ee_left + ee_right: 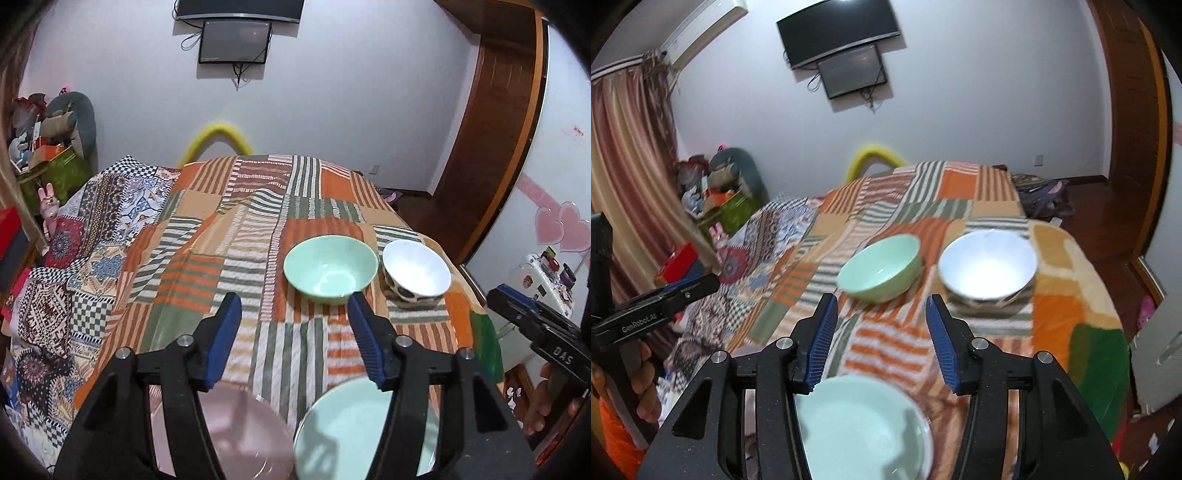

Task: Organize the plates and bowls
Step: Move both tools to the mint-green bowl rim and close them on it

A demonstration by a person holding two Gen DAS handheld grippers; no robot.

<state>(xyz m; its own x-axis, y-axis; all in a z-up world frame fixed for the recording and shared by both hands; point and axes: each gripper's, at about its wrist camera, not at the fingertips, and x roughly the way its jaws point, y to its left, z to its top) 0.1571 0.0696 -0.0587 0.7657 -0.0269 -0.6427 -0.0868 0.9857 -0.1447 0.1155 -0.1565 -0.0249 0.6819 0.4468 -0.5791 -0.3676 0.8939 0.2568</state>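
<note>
A green bowl [330, 268] and a white bowl with dark spots outside [415, 272] stand side by side on the striped cloth. Near me lie a pink plate [243, 432] and a pale green plate [351, 428]. My left gripper [293, 314] is open and empty, held above the two plates. My right gripper [881, 314] is open and empty above the green plate [864, 424], with the green bowl [881, 267] and the white bowl [988, 264] ahead of it. The right gripper also shows at the right edge of the left wrist view [496, 297].
The patchwork cloth [240, 236] covers a table that drops off at the right. A second patterned cloth [85, 236] lies left. Boxes and toys [48, 136] pile at the far left. A wooden door [491, 122] stands right. Screens [234, 40] hang on the wall.
</note>
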